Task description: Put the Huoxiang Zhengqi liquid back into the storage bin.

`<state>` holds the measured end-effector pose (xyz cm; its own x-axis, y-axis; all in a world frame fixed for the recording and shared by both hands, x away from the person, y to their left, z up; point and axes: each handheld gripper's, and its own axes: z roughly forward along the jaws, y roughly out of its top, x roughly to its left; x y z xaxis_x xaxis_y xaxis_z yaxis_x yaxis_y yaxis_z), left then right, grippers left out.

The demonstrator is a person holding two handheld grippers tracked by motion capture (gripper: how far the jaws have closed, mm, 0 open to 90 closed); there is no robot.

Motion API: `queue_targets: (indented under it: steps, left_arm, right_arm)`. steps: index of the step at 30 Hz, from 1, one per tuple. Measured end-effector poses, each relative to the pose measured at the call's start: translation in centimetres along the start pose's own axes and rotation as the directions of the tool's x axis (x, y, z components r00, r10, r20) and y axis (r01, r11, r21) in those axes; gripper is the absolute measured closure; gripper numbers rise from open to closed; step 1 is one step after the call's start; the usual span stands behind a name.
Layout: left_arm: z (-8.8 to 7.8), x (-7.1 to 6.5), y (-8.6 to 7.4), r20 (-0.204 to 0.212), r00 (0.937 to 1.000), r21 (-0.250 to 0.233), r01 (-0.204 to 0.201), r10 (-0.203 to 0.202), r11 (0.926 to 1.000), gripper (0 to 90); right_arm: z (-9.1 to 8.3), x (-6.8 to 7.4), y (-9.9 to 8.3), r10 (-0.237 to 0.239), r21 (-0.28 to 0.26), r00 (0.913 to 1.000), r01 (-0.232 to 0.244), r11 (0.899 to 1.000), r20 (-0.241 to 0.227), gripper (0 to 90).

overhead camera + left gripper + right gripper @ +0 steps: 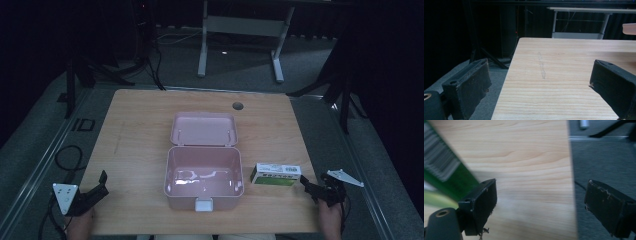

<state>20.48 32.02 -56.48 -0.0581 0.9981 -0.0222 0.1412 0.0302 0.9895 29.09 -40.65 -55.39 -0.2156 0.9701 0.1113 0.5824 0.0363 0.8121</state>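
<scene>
High view, table: wooden table [135, 145] seen whole, w/ dark floor round it.
High view, bin: pink bin [203, 181] sits mid-table, hinged lid [204, 129] thrown back flat behind it; inside bare, white latch at its near wall.
High view, box: green-and-white carton [275, 174] lies flat just beside the bin's right wall, apart from it.
High view, right gripper: right gripper [306, 186] at the table's near right corner, tips just beside the carton's right end; contact can't be told at this res. Hand [330, 215] grips it from below.
High view, left gripper: left gripper [100, 186] at the near left corner, well apart from bin, aimed up-table; jaws parted, nothing in them.
Left gripper view: both black pads [471, 82] stand wide, bare tabletop [564, 75] betw. them, incl. a faint scuff mark the overhead cam barely registers. A pink edge [629, 28] peeks in at far right. Table's left edge and floor fall under the left jaw.
Right gripper view: jaws spread wide, empty; left pad [484, 202] over wood, right pad over grey floor past the table edge. Carton [446, 177] looms blurred at left, green side + barcode-like stripes, detail the overhead cam can't give. It sits outside the gap, beside the left jaw, not betw. pads.
</scene>
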Motion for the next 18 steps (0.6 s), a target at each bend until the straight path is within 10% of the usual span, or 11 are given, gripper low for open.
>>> queue_targets:
  steps: [10, 18]
  left_arm:
    - [0.0, 0.1, 0.0, 0.016, 0.9998, 0.003, 0.007, -0.007, 1.0000, 3.4]
    - [0.1, 0.2, 0.0, 0.021, 0.9998, 0.006, 0.008, -0.008, 1.0000, 3.4]
  right_arm:
    - [-0.9, 0.7, 0.0, -0.134, 0.090, 0.9874, 0.142, 0.986, -0.084, 12.3]
    - [-0.7, 1.3, -0.2, -0.251, 0.177, 0.9382, 0.296, 0.939, -0.238, 11.4]
